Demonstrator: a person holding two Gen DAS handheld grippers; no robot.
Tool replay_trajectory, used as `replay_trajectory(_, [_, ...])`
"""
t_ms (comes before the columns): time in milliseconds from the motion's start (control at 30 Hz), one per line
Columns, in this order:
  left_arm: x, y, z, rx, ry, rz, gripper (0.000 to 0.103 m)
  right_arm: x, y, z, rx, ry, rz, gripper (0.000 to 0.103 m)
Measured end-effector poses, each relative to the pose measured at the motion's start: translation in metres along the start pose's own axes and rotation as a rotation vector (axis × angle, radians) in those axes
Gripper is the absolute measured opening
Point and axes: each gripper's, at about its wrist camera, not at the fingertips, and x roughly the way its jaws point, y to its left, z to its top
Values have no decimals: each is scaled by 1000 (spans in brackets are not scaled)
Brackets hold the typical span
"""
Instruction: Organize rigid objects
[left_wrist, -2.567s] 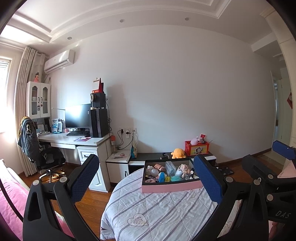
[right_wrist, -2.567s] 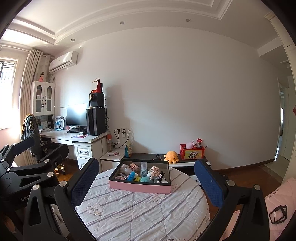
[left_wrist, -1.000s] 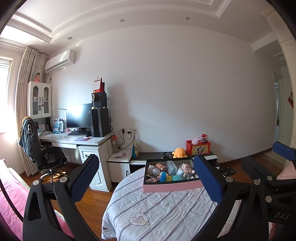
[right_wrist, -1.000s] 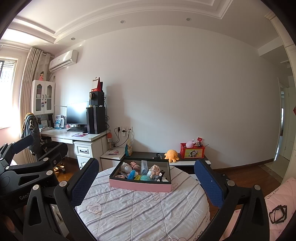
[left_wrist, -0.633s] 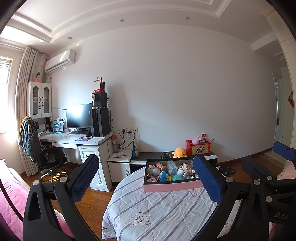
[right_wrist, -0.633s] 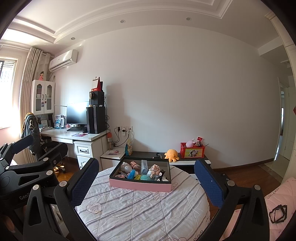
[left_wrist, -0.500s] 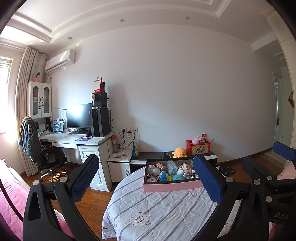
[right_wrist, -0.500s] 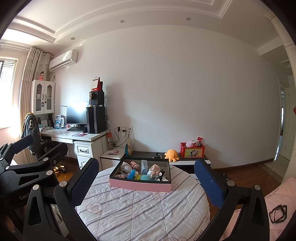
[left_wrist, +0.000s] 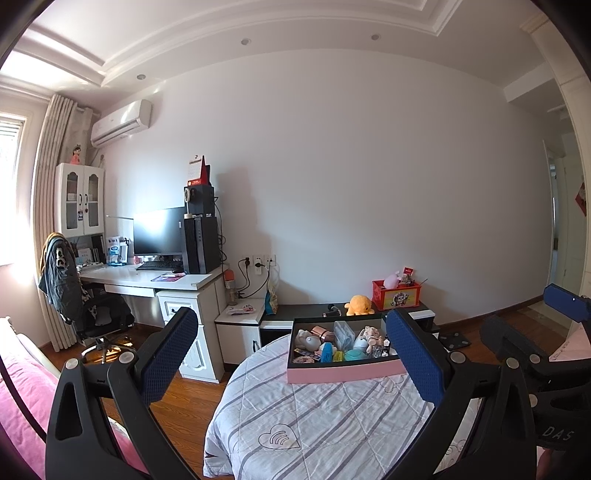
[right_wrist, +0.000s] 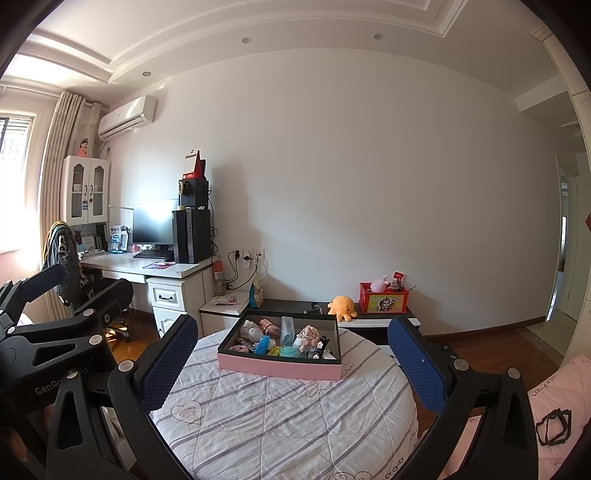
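A pink box (left_wrist: 343, 373) with a black inside sits at the far side of a round table with a striped quilted cover (left_wrist: 325, 424). It also shows in the right wrist view (right_wrist: 277, 365). Inside lie several small things: a grey toy (right_wrist: 249, 330), a blue tube (right_wrist: 263, 345), a clear case (right_wrist: 286, 328), a small doll (right_wrist: 309, 335). My left gripper (left_wrist: 291, 354) is open and empty, held back from the box. My right gripper (right_wrist: 291, 358) is open and empty, also short of the box. Each gripper shows at the edge of the other's view.
A white desk (left_wrist: 155, 280) with monitor and computer tower stands at the left, an office chair (left_wrist: 85, 306) before it. A low dark cabinet (right_wrist: 295, 306) behind the table carries an orange plush (right_wrist: 341, 306) and a red box (right_wrist: 384, 297). Pink bedding (left_wrist: 22, 398) lies at the left.
Almost nothing: both views have shifted very slightly since 2.6 s ago. Both grippers stay open and empty.
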Motion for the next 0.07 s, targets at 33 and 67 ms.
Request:
replay_trajectory(33, [-1, 1, 0, -1, -1, -1, 103, 0, 0, 0, 1, -6, 0, 103])
replay_trajectory(67, [-1, 2, -1, 0, -2, 1, 103, 0, 0, 1, 1, -9, 1, 103])
